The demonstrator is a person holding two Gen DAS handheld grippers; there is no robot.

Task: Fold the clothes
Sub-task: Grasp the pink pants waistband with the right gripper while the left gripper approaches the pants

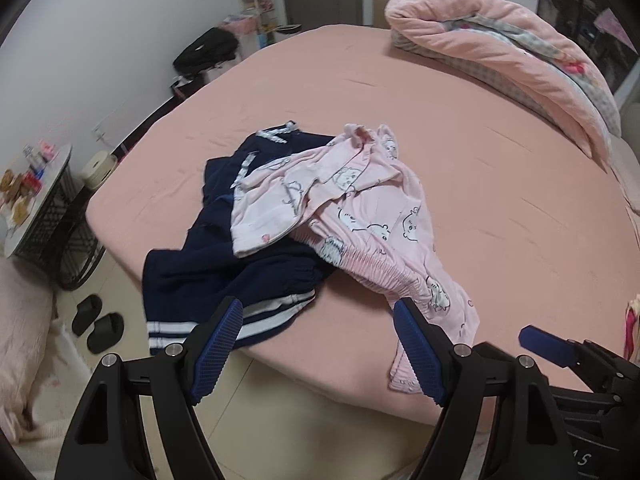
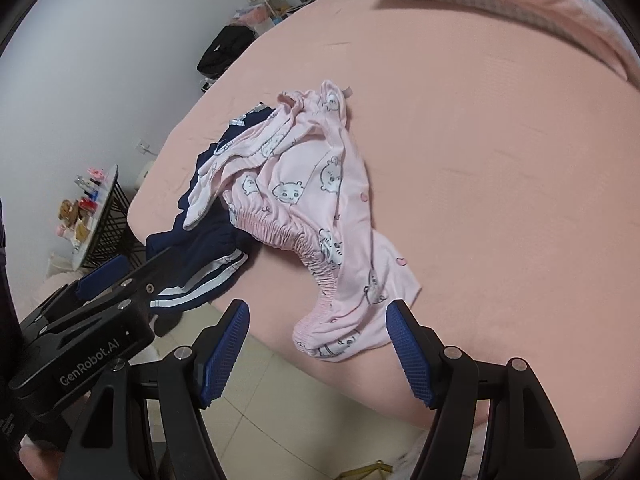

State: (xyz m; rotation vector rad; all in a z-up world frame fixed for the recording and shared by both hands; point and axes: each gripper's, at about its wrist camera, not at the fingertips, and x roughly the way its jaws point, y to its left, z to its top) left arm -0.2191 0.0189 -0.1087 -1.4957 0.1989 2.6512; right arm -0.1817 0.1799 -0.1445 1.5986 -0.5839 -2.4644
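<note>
Clothes lie in a loose heap near the front edge of the bed (image 1: pixel 460 168), none of them folded. Pink pyjama bottoms (image 1: pixel 384 216) with a bear print sit on top, elastic waistband bunched and facing the near edge, one end drooping over the mattress side. Beneath and to the left: a navy garment (image 1: pixel 224 276) with white stripes at its hem, also crumpled, partly covered by the pink one.

Left gripper (image 1: pixel 316 344): fingers spread wide, nothing between them, hovering off the bed edge in front of the gap between the navy hem and the pink waistband. Right gripper (image 2: pixel 318 350): likewise spread wide and empty, aimed at the drooping pink end just ahead of it. Neither touches cloth.

Judgement: both grippers held low and side by side at the near edge probably because the pink piece is uppermost and its waistband is the closest firm edge to pinch. It must come off the navy one before either can be laid flat.

Pink blanket (image 1: pixel 500 40) is rolled at the far right of the bed, leaving bare sheet behind the heap, room enough to spread a garment.
</note>
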